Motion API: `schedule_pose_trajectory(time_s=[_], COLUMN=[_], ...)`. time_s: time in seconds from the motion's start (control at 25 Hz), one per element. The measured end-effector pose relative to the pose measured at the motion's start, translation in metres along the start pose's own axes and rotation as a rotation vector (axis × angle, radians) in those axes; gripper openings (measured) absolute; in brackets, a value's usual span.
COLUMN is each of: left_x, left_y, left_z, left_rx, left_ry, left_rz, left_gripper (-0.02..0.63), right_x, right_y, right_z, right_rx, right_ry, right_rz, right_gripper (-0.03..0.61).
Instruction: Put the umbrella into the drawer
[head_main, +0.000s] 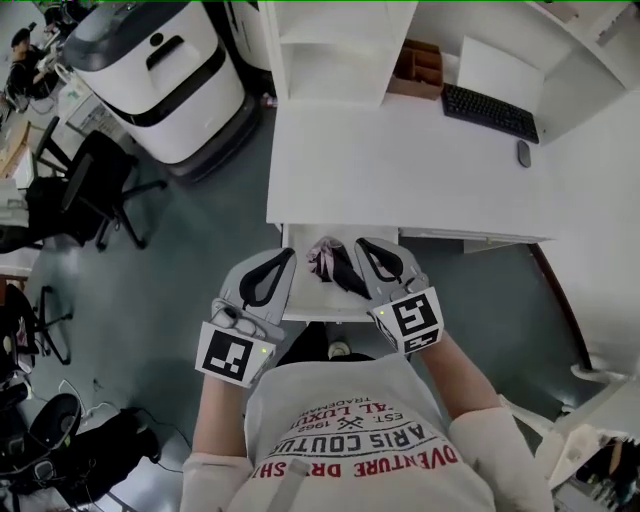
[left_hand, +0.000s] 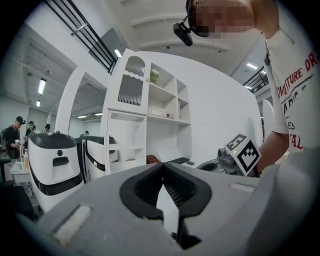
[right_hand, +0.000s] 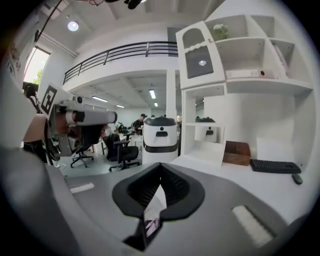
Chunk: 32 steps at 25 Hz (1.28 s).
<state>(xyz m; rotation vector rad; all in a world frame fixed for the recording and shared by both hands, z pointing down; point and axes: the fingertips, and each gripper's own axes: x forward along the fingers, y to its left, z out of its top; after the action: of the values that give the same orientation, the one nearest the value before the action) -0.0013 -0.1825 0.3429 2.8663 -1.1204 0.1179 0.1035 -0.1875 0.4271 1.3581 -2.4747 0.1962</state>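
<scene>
The folded umbrella (head_main: 336, 264), pink and black, lies inside the open white drawer (head_main: 303, 303) below the desk front. Both grippers are held high in front of the person's chest, above the drawer and apart from the umbrella. My left gripper (head_main: 289, 255) hangs over the drawer's left edge; its jaws meet at the tips (left_hand: 163, 165) with nothing between them. My right gripper (head_main: 363, 243) sits just right of the umbrella, shut and empty (right_hand: 161, 165). A sliver of the pink umbrella (right_hand: 150, 227) shows far below through the gap in the right gripper view.
The white desk (head_main: 400, 170) carries a black keyboard (head_main: 490, 112), a mouse (head_main: 523, 153) and a brown box (head_main: 418, 68), with white shelves behind. A large white machine (head_main: 160, 70) and a black office chair (head_main: 95, 190) stand on the grey floor to the left.
</scene>
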Motion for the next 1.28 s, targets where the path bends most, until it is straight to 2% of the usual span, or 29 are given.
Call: schedule_pose_trajectory(time_s=[0.2, 0.36, 0.56, 0.8, 1.28], left_x=[0.006, 0.009, 0.006, 0.007, 0.005], left_y=[0.005, 0.015, 0.024, 0.026, 0.019], left_z=[0.031, 0.056, 0.072, 0.079, 0.075], left_rx=[0.055, 0.062, 0.065, 0.075, 0.06], left_ry=[-0.01, -0.044, -0.051, -0.066, -0.057], left_rz=[-0.008, 0.012, 0.041, 0.063, 0.072], left_gripper=[0.005, 0.005, 0.005, 0.005, 0.003], right_x=[-0.026, -0.042, -0.06, -0.062, -0.056], right_y=[-0.025, -0.038, -0.046, -0.047, -0.029], right_z=[0.057, 0.095, 0.125, 0.129, 0.129], right_rx=[0.01, -0.029, -0.054, -0.048, -0.066], right_ry=[-0.125, -0.213, -0.29, -0.299, -0.294], right_rz=[-0.085, -0.132, -0.177, -0.177, -0.112], right_gripper=[0.0, 0.0, 0.0, 0.0, 0.0])
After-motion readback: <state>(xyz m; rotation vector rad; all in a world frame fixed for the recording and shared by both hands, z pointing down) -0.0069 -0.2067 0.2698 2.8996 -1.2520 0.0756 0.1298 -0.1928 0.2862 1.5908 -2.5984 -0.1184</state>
